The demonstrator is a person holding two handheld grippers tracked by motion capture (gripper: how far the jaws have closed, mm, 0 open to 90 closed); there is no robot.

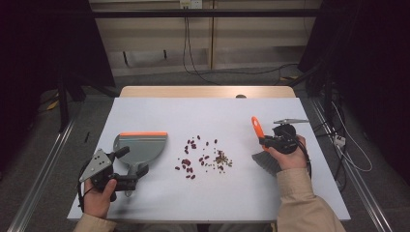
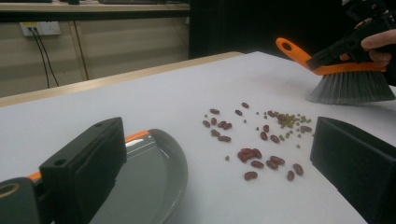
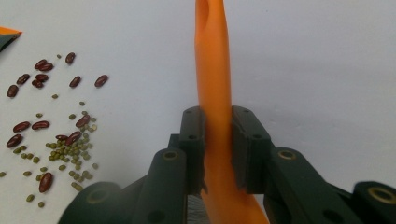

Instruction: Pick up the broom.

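Note:
A grey dustpan (image 1: pixel 140 147) with an orange lip lies at the table's left, its handle pointing toward the person. My left gripper (image 1: pixel 130 161) stands open around that handle; in the left gripper view its jaws (image 2: pixel 217 135) are wide apart, one over the dustpan (image 2: pixel 149 172). Red beans and small green beans (image 1: pixel 203 154) lie scattered mid-table (image 2: pixel 257 140) (image 3: pixel 56 130). My right gripper (image 1: pixel 263 140) is shut on the orange handle of a brush (image 1: pixel 266 162), its grey bristles on the table right of the beans. Both pads press on the brush handle (image 3: pixel 212 56).
The white table top (image 1: pixel 203 111) has bare room behind and in front of the beans. Its right edge runs close to the right hand. Cables lie on the floor beyond the far edge and to the right.

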